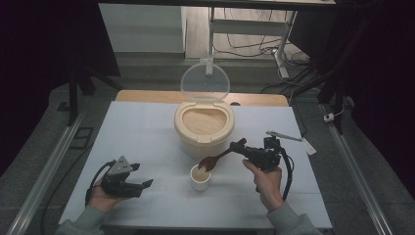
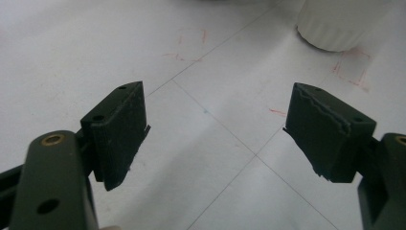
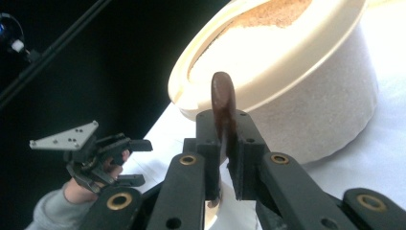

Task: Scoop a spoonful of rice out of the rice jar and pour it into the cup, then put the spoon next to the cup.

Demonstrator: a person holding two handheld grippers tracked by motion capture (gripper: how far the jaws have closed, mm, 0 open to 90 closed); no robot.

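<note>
A cream rice container (image 1: 204, 131), its clear lid (image 1: 205, 82) standing open, sits at the table's middle, full of tan grain. In front of it stands a small white cup (image 1: 200, 178) with some grain inside. My right gripper (image 1: 239, 146) is shut on the handle of a brown wooden spoon (image 1: 215, 159), whose bowl is tilted over the cup's rim. In the right gripper view the spoon (image 3: 222, 100) stands edge-on between the shut jaws, with the container (image 3: 306, 81) behind. My left gripper (image 1: 142, 175) rests open at the front left, holding nothing; its jaws stand wide apart (image 2: 215, 112) above bare table.
The white table top (image 1: 147, 132) carries faint grid lines and red marks. The cup's base (image 2: 335, 28) shows at the upper right of the left gripper view. Cables and metal table legs (image 1: 281, 49) lie beyond the far edge; dark curtains flank both sides.
</note>
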